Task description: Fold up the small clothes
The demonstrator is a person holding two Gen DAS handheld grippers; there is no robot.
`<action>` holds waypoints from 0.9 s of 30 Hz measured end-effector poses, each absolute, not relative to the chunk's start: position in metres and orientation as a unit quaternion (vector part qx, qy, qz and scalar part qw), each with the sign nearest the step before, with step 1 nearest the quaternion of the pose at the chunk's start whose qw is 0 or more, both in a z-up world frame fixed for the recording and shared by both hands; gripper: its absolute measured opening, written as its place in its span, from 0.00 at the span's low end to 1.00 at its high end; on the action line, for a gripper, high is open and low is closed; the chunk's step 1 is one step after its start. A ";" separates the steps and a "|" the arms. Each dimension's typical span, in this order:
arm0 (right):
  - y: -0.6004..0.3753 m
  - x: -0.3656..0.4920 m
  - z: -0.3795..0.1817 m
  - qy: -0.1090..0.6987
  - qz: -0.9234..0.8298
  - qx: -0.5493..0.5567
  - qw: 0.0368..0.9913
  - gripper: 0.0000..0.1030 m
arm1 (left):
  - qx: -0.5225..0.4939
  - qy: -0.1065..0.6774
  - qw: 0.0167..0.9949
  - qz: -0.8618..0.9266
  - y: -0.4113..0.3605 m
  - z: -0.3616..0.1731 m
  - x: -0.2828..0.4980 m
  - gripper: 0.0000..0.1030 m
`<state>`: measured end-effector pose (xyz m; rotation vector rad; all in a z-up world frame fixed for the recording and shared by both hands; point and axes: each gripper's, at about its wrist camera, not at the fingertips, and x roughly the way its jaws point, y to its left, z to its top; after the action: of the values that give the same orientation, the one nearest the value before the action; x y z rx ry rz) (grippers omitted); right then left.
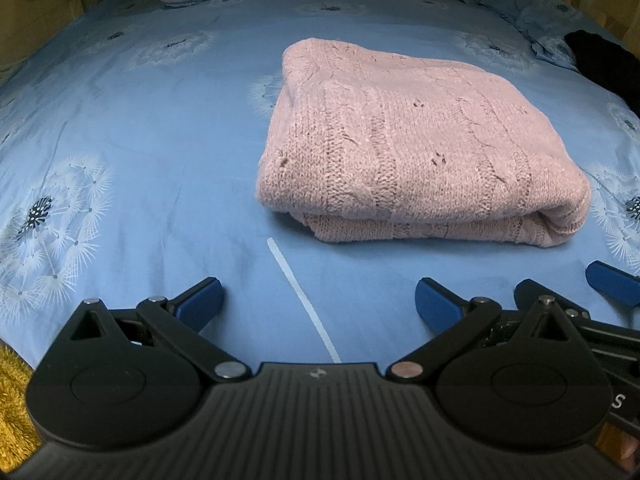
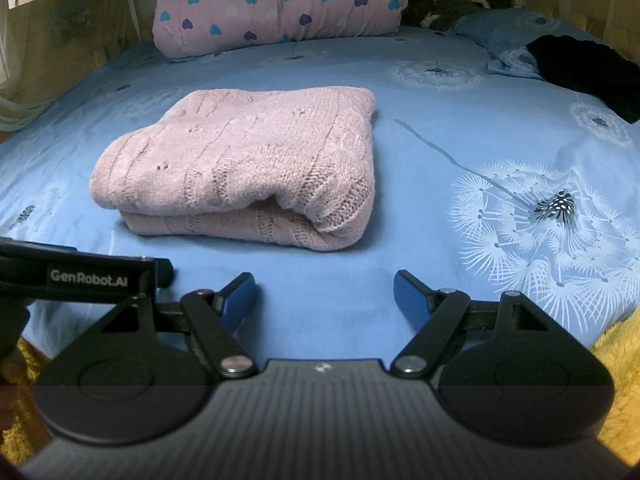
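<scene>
Left claw [image 1: 318, 304] and right claw [image 2: 324, 294], both spread wide and empty, low over blue bed sheet [image 1: 160, 152]; pink knit sweater [image 1: 416, 148] folded mid-bed beyond them; risk: snagging its gaping front layer would undo the fold.

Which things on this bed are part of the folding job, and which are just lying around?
Part of the job:
- pink knitted sweater, folded on the blue bedsheet
- left gripper, open
- right gripper, open

Just lying about:
- heart-print quilt roll
- black garment
- white strip
- yellow blanket
</scene>
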<state>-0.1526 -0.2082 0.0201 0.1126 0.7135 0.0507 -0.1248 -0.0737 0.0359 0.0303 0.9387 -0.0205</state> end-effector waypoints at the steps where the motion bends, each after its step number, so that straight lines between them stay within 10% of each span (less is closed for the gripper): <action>1: -0.208 -0.153 0.020 0.349 0.025 0.055 0.935 0.75 | 0.015 0.452 0.892 -0.010 -0.074 0.036 -0.125 1.00; 27: -0.208 -0.152 0.020 0.349 0.025 0.056 0.935 0.75 | 0.015 0.450 0.893 -0.009 -0.074 0.035 -0.125 1.00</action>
<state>-0.1524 -0.2082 0.0199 0.1143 0.7138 0.0504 -0.1253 -0.0740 0.0353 0.0320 0.9335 -0.0189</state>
